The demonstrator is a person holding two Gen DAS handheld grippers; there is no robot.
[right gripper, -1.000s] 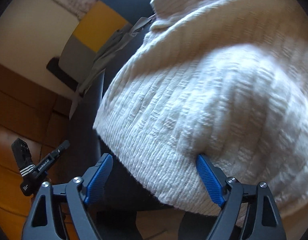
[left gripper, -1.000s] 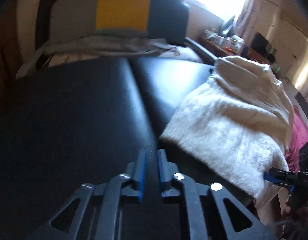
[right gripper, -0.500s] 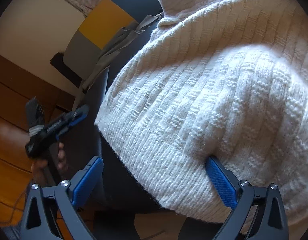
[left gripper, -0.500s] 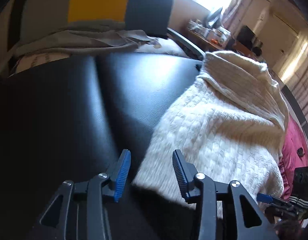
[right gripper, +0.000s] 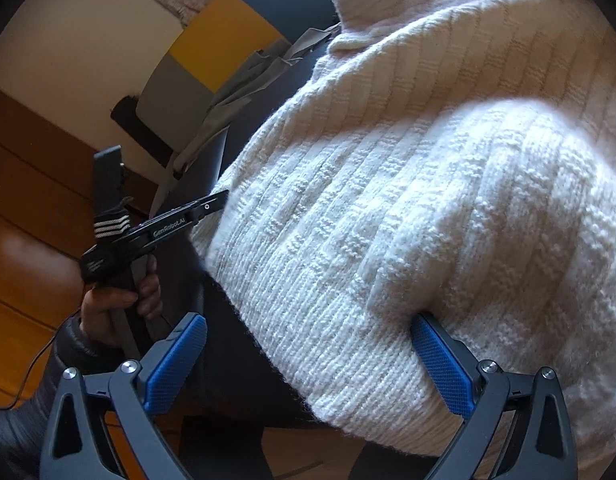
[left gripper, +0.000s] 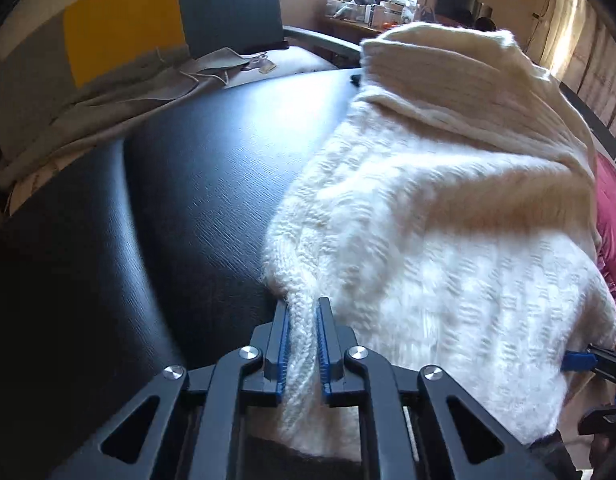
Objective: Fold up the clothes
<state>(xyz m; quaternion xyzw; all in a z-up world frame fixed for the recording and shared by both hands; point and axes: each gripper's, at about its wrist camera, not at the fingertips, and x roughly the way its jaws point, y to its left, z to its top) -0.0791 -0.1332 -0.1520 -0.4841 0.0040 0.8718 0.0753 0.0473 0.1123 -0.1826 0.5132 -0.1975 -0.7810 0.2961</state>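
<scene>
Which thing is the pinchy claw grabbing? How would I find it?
Find the big black padded table. On its right side lies a cream knitted sweater, its near corner pinched by the left gripper. It is chunky and ribbed, unlike the thin grey cloth behind.

Counts only:

- 1 white knit sweater (left gripper: 448, 240) – same one fills the right wrist view (right gripper: 448, 200).
- 2 grippers: left gripper (left gripper: 301, 344), right gripper (right gripper: 308, 364).
- 4 blue finger pads in total, 2 per gripper – e.g. one left pad (left gripper: 283, 350) and one right pad (right gripper: 442, 364).
- 1 hand (right gripper: 119, 300) visible, holding the left gripper's handle.
- 1 black padded surface (left gripper: 167, 220) with 1 seam down it, so 2 panels.
- 1 grey cloth (left gripper: 127, 96) lying at the far end.
- 1 cushion (left gripper: 147, 20) with 3 colour blocks: grey, yellow, dark blue.
- 1 magenta fabric item (left gripper: 612, 208) at the right edge.
- Items on the far shelf: too small to count.
</scene>
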